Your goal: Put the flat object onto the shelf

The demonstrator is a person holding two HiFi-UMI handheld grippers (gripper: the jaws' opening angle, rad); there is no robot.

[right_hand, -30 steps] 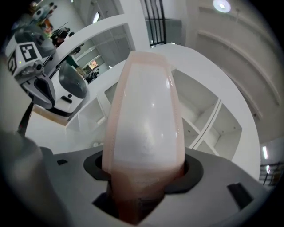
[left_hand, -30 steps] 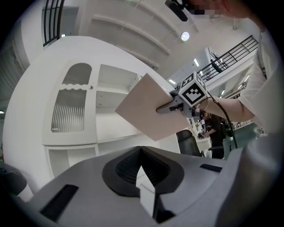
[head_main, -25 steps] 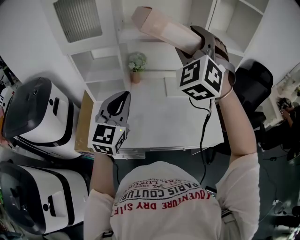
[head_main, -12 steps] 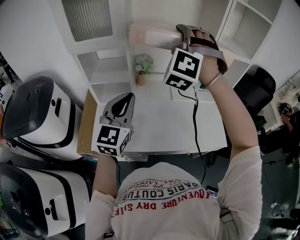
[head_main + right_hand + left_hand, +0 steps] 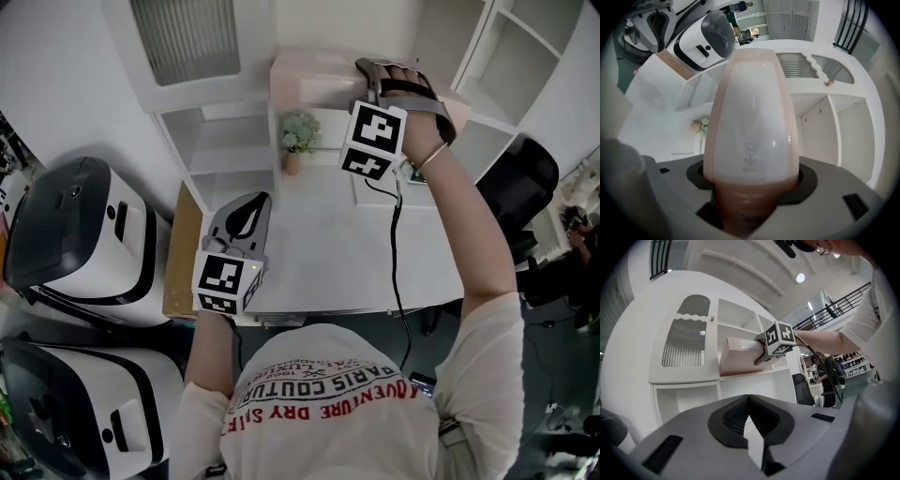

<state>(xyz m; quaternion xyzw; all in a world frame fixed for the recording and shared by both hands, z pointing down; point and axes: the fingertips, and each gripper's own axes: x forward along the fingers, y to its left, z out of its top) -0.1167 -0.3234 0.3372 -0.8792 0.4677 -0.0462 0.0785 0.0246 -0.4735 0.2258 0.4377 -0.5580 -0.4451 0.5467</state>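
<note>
One flat folder (image 5: 314, 75), now on shelf (image 5: 740, 377)

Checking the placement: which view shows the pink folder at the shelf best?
Left gripper view: the pink folder shows side-on in the shelf opening. The right gripper view shows only its face close up; the head view, its top from above.

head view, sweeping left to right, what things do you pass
white machine → left gripper → potted plant → right gripper, jaws opening with the pink folder between them → black chair
</note>
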